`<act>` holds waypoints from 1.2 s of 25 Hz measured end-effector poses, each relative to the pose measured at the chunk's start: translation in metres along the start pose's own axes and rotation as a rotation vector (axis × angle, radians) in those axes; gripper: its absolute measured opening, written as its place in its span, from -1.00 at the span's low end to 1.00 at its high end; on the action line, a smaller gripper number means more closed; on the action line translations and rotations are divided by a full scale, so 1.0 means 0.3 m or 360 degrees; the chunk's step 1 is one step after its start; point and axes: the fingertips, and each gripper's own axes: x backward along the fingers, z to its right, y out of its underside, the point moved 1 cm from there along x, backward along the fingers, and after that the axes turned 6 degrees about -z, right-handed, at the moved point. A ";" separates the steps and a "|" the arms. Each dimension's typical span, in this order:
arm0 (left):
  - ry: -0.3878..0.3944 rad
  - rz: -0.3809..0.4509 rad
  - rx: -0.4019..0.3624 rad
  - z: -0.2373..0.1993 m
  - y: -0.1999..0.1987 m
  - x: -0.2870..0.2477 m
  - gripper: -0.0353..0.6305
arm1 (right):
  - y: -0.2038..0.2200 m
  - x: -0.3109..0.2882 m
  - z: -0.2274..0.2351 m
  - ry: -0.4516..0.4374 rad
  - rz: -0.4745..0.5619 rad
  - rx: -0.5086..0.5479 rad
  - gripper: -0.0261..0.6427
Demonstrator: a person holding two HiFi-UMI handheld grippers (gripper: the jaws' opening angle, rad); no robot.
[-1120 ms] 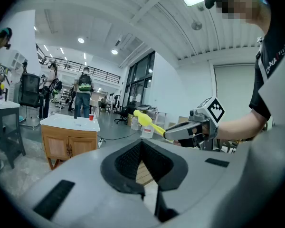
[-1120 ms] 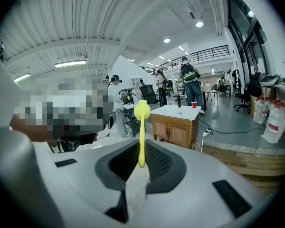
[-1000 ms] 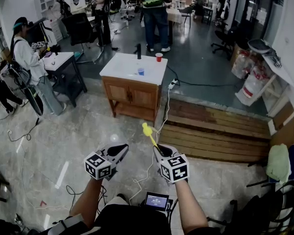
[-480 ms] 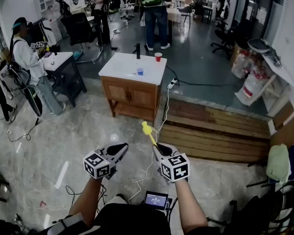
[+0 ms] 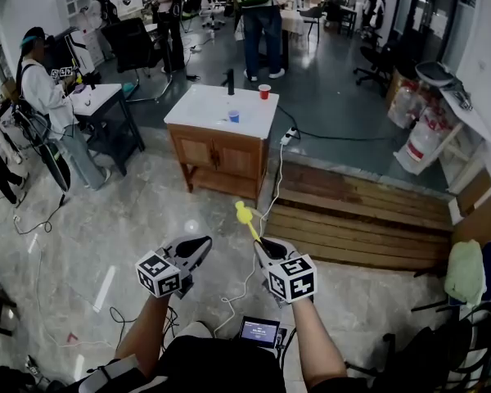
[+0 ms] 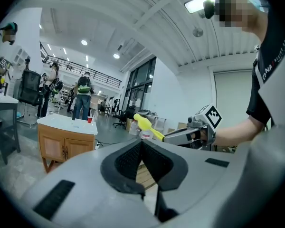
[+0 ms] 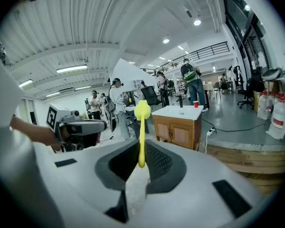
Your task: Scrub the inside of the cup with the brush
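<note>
While the fingers of my right gripper clamp the yellow brush, my left gripper is closed and empty, well apart from the counter and red cup.

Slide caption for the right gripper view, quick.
Right tongs shut on brush, cabinet with red cup ahead.

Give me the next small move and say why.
Probably step toward the cabinet: the right hand-held gripper is shut on the yellow brush, the left hand-held gripper is shut and empty, and the red cup and blue cup stand far off on its white top.
</note>
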 end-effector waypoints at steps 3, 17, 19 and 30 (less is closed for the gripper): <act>-0.0017 -0.0003 0.0023 -0.008 0.007 -0.003 -0.89 | 0.005 -0.003 0.011 -0.0006 -0.0004 -0.0009 -0.80; 0.0013 -0.0047 0.0131 -0.219 0.035 -0.068 -0.88 | -0.005 -0.163 0.084 0.0016 -0.0066 -0.0100 -0.81; 0.0024 -0.0051 0.0143 -0.278 0.026 -0.087 -0.89 | -0.030 -0.207 0.103 0.0026 -0.0082 -0.0104 -0.81; 0.0072 -0.0057 0.0153 -0.697 -0.069 -0.120 -0.89 | -0.276 -0.540 0.158 0.0102 -0.0102 -0.0115 -0.80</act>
